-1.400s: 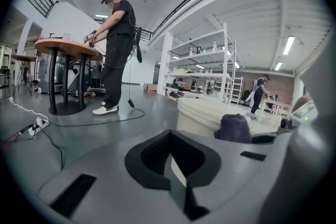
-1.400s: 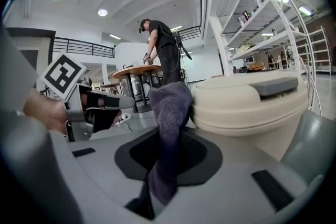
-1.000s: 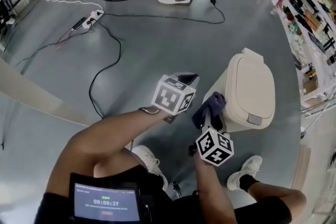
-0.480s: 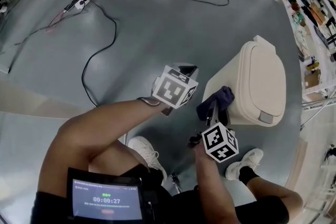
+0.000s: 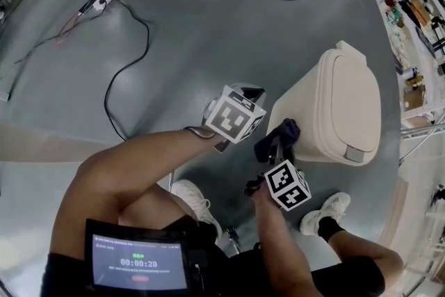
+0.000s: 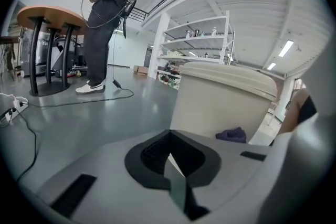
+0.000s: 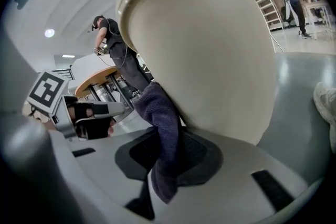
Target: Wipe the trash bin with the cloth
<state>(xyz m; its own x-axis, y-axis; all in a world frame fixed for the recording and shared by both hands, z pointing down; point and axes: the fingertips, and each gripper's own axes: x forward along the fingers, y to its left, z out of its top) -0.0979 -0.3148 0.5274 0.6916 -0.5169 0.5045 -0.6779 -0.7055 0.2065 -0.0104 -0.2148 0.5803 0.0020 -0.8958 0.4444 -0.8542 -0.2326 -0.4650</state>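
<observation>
Right gripper view: right gripper point(image 7: 160, 165) pinched shut on a dark purple cloth point(image 7: 160, 123). The cloth's upper end is pressed against the side wall of the beige bin point(image 7: 210, 44), below the lid rim.

Head view: bin upright on the grey floor point(image 5: 208, 31), lid down.

Left gripper point(image 6: 170, 162) closed with nothing in it, held near the bin, apart from it.

Cloth looks soft, limp and light. It hangs in a fold, so a pinch at the bunched middle seems best.

Bin is probably hollow plastic, smooth and light. A hard push could slide or tip it; the left gripper could steady it.
</observation>
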